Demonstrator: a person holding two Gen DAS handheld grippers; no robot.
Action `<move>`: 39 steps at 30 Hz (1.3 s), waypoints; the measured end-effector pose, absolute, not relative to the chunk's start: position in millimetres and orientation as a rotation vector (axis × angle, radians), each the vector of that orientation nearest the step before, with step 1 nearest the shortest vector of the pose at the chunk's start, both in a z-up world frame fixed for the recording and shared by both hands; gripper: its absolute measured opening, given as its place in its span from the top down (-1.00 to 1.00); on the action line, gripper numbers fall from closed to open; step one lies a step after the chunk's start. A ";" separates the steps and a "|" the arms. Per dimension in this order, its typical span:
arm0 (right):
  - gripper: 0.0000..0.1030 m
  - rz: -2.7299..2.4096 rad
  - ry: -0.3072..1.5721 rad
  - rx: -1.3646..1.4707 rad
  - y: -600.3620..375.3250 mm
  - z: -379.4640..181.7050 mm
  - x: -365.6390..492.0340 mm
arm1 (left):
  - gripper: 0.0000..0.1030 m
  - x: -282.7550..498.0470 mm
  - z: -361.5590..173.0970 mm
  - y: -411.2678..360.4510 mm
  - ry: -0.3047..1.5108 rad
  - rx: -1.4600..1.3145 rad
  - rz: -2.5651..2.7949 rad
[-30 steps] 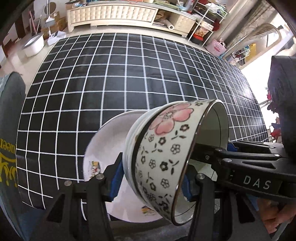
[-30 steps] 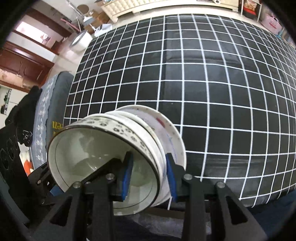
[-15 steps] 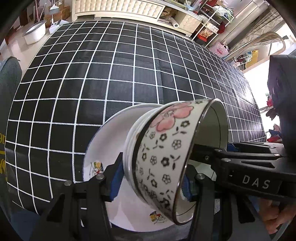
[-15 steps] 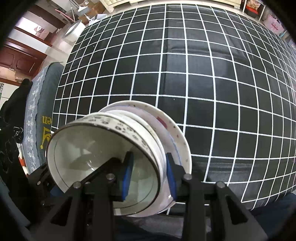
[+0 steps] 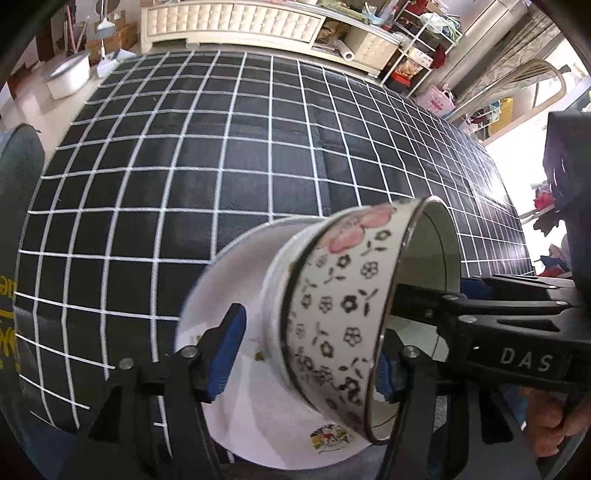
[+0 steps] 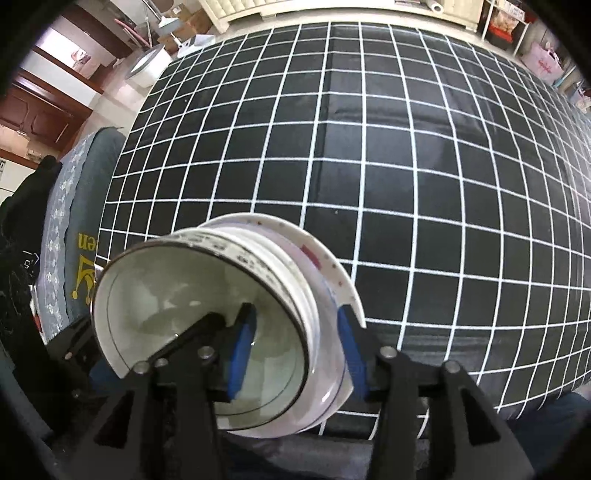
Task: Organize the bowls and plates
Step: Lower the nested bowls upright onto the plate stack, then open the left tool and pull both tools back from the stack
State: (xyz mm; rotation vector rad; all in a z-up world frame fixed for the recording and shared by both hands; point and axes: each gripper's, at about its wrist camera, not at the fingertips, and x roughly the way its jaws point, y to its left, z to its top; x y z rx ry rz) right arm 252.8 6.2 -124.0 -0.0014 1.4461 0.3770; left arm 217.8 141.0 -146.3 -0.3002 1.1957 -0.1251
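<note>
Bowl [image 5: 343,314]: floral, nested on plate [image 5: 225,295], low over checked cloth [image 5: 221,166].
Left gripper [image 5: 306,354]: fingers spread, released.
Right gripper [image 6: 295,350]: spread around stack; contact unclear.
Handling: withdraw straight, avoid nudging rim.

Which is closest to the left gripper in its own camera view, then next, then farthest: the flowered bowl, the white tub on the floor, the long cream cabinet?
1. flowered bowl, between the left gripper's fingers.
2. white tub, on the floor, upper left.
3. cream cabinet, along the far wall.
</note>
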 end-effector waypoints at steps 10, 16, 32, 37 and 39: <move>-0.22 0.387 1.374 0.023 0.2 -108.5 247.8 | -0.17 210.9 -117.8 147.8 1.122 -0.210 -0.050; -0.32 0.407 1.327 0.016 -5.3 -99.0 235.6 | -0.17 202.0 -99.0 151.0 1.070 -0.216 -0.009; -0.43 0.362 1.014 0.020 -54.8 -43.3 170.8 | -0.18 136.3 -42.5 108.4 0.916 -0.108 0.080; -0.43 0.331 0.928 0.012 -72.8 -30.2 146.1 | -0.18 106.2 -32.5 90.6 0.845 -0.066 0.105; -0.43 0.318 0.894 0.010 -79.3 -25.8 135.3 | -0.18 94.1 -26.5 84.0 0.812 -0.055 0.122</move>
